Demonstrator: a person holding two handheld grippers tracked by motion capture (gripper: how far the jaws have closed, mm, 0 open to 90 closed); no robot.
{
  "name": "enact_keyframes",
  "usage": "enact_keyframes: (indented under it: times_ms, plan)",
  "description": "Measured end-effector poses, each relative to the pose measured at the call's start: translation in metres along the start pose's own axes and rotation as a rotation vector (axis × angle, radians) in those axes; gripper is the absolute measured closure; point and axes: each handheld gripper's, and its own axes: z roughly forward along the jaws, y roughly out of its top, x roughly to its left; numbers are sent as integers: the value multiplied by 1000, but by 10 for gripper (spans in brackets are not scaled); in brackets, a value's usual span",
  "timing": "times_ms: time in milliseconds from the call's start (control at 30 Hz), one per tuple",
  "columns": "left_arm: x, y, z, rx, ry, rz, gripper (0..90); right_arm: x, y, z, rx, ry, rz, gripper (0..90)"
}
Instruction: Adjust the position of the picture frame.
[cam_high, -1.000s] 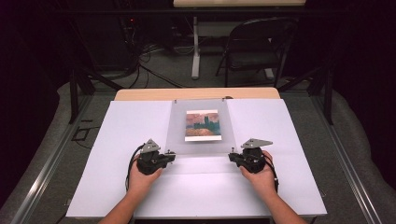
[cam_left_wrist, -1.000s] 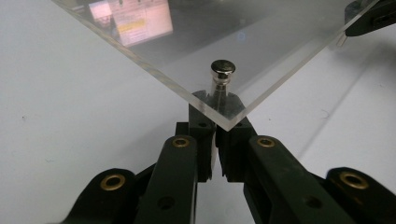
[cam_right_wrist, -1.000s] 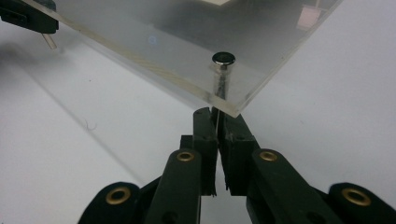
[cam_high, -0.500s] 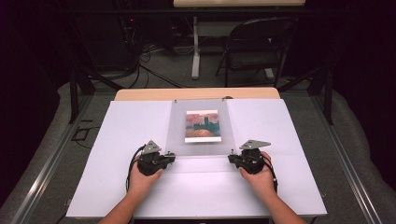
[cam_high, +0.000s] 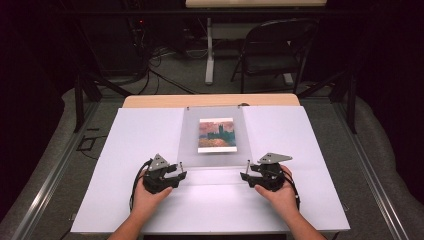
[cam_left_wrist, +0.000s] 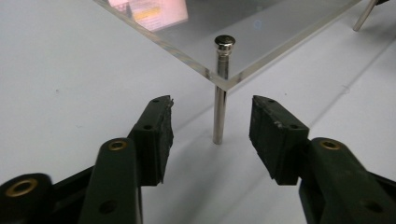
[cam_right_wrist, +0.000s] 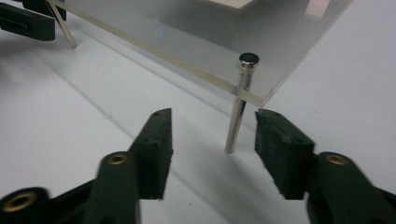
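A clear acrylic plate (cam_high: 190, 145) stands on thin metal pins over a small painting card (cam_high: 216, 135) on the white table. My left gripper (cam_high: 181, 170) is at the plate's near left corner. Its jaws have just been opening, and the left gripper (cam_left_wrist: 211, 100) now stands open around the corner pin (cam_left_wrist: 219, 93) without touching it. At the near right corner my right gripper (cam_high: 245, 175) has done the same. The right gripper (cam_right_wrist: 213, 114) is open, with its pin (cam_right_wrist: 238, 107) standing free between the jaws, nearer the right one.
White sheets (cam_high: 140, 150) cover the table, with a wooden edge (cam_high: 210, 100) at the back. A folding chair (cam_high: 275, 50) and cables lie on the floor beyond. In the right gripper view the left gripper (cam_right_wrist: 28, 18) appears far off beside the other near pin (cam_right_wrist: 63, 25).
Both grippers' jaws now stand apart around the corner pins, where before they were closed together. The hands and the plate have stayed in place.
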Motion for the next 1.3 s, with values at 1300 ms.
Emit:
enact_keyframes:
  times_ms: [1300]
  plan:
    - [-5,-3,-48,-65,-60,-72,391,4,-5,-44,-24,-42,-59,378]
